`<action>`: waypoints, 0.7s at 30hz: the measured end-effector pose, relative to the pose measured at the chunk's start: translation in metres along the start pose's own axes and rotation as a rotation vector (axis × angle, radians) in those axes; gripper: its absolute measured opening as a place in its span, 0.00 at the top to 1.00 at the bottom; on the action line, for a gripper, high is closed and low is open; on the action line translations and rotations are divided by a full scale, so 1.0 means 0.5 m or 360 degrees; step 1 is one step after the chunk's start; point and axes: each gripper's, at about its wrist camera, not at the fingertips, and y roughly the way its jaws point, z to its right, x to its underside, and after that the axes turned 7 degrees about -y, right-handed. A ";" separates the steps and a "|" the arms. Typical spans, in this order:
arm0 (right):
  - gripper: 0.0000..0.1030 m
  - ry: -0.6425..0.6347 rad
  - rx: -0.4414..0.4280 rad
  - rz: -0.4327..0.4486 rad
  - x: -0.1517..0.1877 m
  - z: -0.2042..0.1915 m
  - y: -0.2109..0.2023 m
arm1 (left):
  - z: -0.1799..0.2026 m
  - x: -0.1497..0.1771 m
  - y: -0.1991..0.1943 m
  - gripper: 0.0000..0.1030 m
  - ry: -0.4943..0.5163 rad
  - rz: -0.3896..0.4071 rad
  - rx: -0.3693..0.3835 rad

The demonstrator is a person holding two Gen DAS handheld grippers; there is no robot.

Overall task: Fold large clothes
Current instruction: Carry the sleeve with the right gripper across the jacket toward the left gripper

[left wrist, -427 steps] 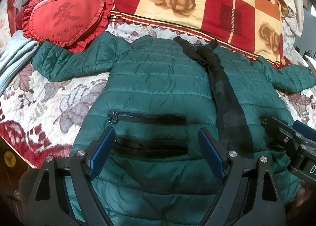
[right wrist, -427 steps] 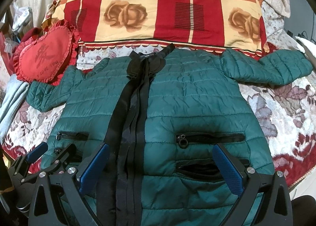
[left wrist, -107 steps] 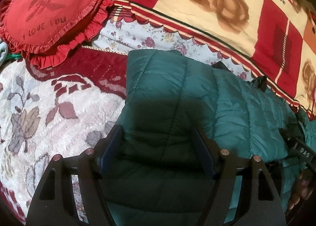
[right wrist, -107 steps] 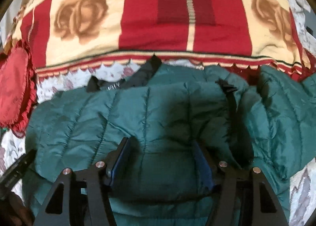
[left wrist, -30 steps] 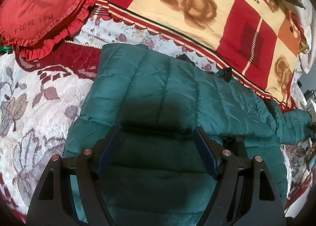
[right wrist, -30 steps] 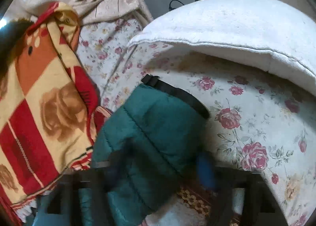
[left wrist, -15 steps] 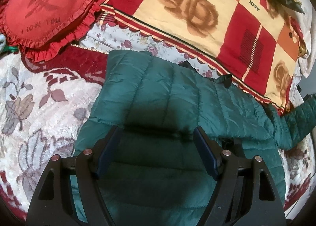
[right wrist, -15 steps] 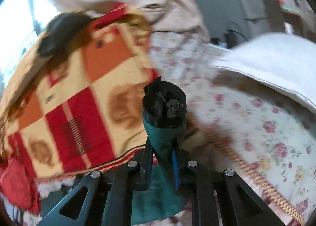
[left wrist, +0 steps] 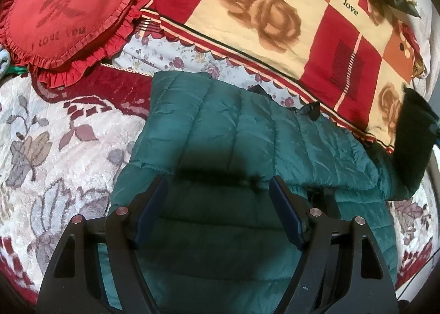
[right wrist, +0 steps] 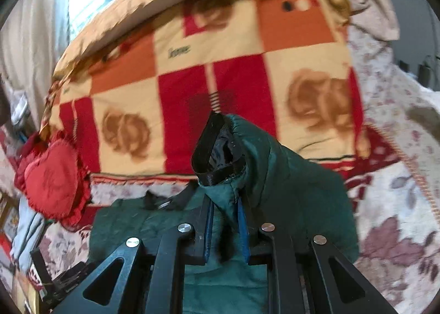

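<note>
**Right sleeve lifted toward the jacket's body**

A teal quilted puffer jacket [left wrist: 236, 149] is spread on a bed, over a floral bedspread [left wrist: 55, 149], below a red-and-cream rose blanket [left wrist: 261, 20] and a red heart-shaped cushion [left wrist: 68, 11]. One side has already been folded in, so a neat straight edge is presented on that side.

The right hand-held gripper [right wrist: 225, 231] is clamped on the sleeve [right wrist: 275, 176] just behind its black-bound cuff [right wrist: 217, 149]; the jaws have just been closing, with the fabric pinched between them. The cuff is held up off the bed, and the sleeve trails down and away to the shoulder at the jacket's far side.

The left hand-held gripper [left wrist: 220, 204] is held with its jaws wide apart over the jacket's lower body, nothing being gripped; whether its pads [left wrist: 286, 215] rest on the fabric cannot be told.

The sleeve's long axis is seen to run from the raised cuff back to the shoulder, with the body lying toward the left hand-held gripper. The right hand is judged the nearer, so the sleeve would likely be carried across and laid over the body.
</note>
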 end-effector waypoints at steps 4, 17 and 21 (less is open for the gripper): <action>0.85 -0.0046 -0.0070 -0.0074 0.022 -0.069 0.042 | -0.005 -0.003 0.000 0.26 -0.0022 -0.0003 0.0007; 0.85 -0.0061 -0.0267 -0.0248 0.079 -0.220 0.174 | -0.025 -0.016 0.003 0.26 -0.0084 -0.0018 0.0019; 0.85 -0.0078 -0.0316 -0.0277 0.090 -0.250 0.192 | -0.031 -0.021 0.003 0.26 -0.0102 -0.0022 0.0026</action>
